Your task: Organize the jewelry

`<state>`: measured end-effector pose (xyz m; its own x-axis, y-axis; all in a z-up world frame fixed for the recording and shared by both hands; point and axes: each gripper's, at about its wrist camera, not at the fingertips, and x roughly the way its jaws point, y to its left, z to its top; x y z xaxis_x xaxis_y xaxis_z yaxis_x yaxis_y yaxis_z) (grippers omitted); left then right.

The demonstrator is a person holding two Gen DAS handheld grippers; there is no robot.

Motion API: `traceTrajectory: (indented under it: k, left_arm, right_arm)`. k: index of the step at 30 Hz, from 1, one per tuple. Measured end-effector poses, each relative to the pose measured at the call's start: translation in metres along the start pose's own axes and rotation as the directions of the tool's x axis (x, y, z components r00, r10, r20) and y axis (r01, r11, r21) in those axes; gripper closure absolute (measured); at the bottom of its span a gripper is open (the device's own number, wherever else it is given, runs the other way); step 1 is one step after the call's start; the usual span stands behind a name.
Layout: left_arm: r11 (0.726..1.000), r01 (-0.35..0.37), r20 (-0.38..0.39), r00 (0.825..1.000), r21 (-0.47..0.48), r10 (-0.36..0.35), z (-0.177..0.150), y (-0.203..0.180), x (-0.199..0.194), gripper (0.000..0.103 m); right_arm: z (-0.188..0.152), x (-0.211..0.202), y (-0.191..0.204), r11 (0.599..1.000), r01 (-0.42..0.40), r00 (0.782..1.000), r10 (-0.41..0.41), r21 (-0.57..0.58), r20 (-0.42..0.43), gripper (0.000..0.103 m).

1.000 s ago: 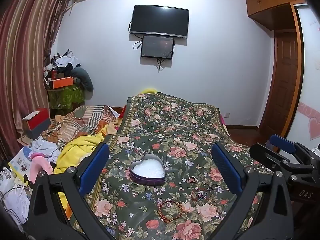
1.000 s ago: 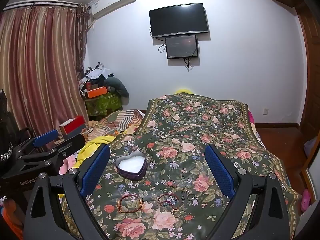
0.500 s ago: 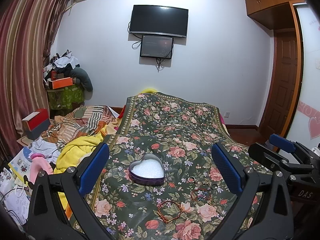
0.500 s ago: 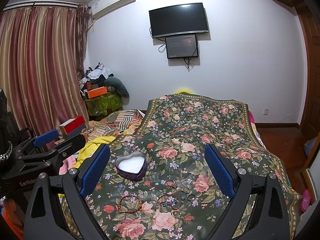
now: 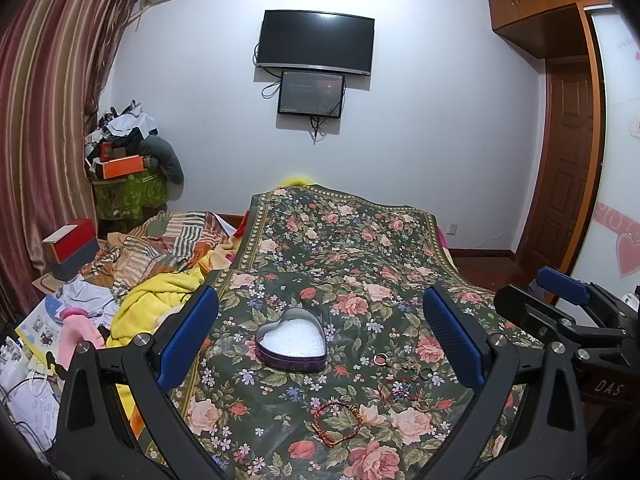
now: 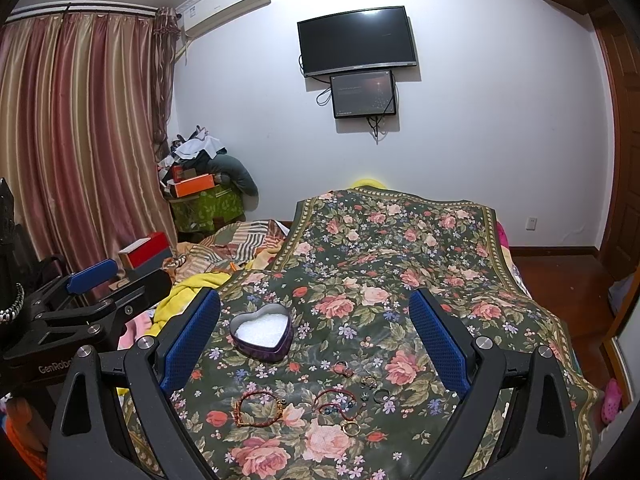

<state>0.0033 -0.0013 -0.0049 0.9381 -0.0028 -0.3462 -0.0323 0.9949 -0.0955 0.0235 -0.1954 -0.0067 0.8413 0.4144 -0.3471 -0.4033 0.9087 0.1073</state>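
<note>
- The left gripper (image 5: 320, 336) hovers above the floral bedspread (image 5: 340, 248); its blue-padded fingers (image 5: 188, 336) are spread wide and hold nothing.
- The right gripper (image 6: 316, 336) hovers likewise, fingers (image 6: 436, 340) wide apart and empty.
- A heart-shaped tin (image 6: 262, 337) with white lining sits open on the bedspread.
- Near it, toward the camera, lie a braided red bracelet (image 6: 258, 408), a red cord bracelet with dark beads (image 6: 336, 400) and several small rings (image 6: 382, 395), all apart from the tin.
- A television (image 5: 315, 43) hangs on the far wall.
</note>
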Motion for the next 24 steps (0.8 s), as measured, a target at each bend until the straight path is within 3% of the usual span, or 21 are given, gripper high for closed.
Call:
traceTrajectory:
  k: [24]
  left_arm:
    - [1.000,0.001,0.003,1.000,0.002,-0.001,0.0038,-0.0033,-0.0004,0.000]
  right_arm:
    - [-0.0003,-0.0012,0.0009,1.000,0.000,1.000,0.000,-0.001,0.001,0.009]
